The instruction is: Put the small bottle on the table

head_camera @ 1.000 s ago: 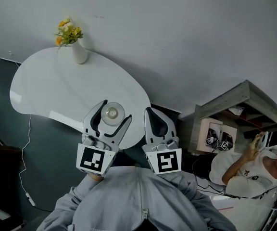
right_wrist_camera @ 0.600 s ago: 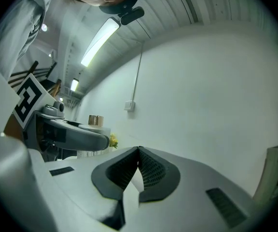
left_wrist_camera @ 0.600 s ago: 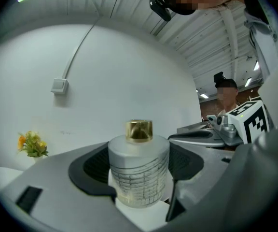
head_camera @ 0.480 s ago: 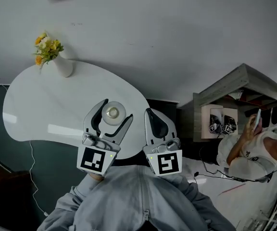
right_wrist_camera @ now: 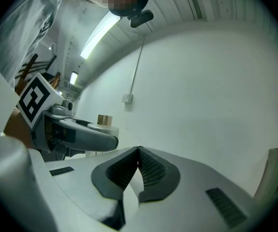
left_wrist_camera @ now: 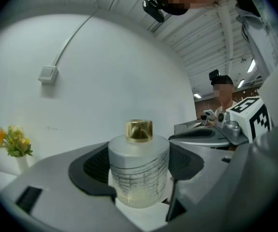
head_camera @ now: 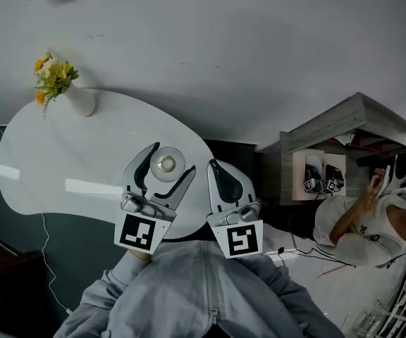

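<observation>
The bottle (left_wrist_camera: 139, 178) is frosted, matt glass with a shiny gold, metal-looking cap (left_wrist_camera: 139, 130). The left tongs (head_camera: 169, 162) and right tongs (head_camera: 218, 167) are smooth, matt grey plastic with black, finely ribbed pads (right_wrist_camera: 153, 170). The table (head_camera: 62, 153) is smooth, glossy white. The top (head_camera: 189, 294) is soft grey cloth.

Both grippers are pale grey plastic, curvy jaws lined with black ribbed pads (right_wrist_camera: 151, 170). The left gripper (head_camera: 166, 162) and right gripper (head_camera: 213, 165) each have a white cube (head_camera: 141, 232) with a black square marker. The person's wearing a grey zip-up top (head_camera: 189, 294) with long sleeves.
</observation>
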`<state>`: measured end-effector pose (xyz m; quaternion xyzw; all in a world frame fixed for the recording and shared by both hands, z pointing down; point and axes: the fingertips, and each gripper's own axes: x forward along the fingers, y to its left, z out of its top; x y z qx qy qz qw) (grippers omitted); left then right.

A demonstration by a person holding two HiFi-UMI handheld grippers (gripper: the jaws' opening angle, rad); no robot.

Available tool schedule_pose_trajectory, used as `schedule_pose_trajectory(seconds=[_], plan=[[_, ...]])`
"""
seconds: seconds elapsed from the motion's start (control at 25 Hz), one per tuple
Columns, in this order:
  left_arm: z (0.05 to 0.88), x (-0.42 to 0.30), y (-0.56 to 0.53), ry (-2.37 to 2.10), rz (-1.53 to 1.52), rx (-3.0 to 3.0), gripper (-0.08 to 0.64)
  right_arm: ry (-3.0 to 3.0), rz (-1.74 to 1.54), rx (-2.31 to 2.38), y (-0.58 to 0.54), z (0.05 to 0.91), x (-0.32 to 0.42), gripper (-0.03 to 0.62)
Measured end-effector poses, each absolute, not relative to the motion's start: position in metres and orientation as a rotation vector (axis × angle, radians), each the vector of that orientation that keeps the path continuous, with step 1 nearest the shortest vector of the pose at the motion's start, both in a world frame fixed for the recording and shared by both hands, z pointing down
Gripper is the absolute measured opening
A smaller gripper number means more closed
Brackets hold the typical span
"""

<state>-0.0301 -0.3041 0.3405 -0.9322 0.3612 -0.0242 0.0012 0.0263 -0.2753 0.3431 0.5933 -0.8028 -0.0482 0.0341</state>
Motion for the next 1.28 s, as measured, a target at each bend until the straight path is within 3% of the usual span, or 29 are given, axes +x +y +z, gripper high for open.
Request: schedule_pose_trajectory(seconds=[0.4,1.28], plan=[[0.396,-0.016,-0.342,1.009,-0.319,-2.840,0.333,-2.496,-0.075,1.753,-0.322,0.391,0.041,0.026],[0.526,0.007,-0.409,1.044,-0.386,-2.895,0.333,-2.504,0.012,1.616,-0.389,0.501,0.057,0.026]])
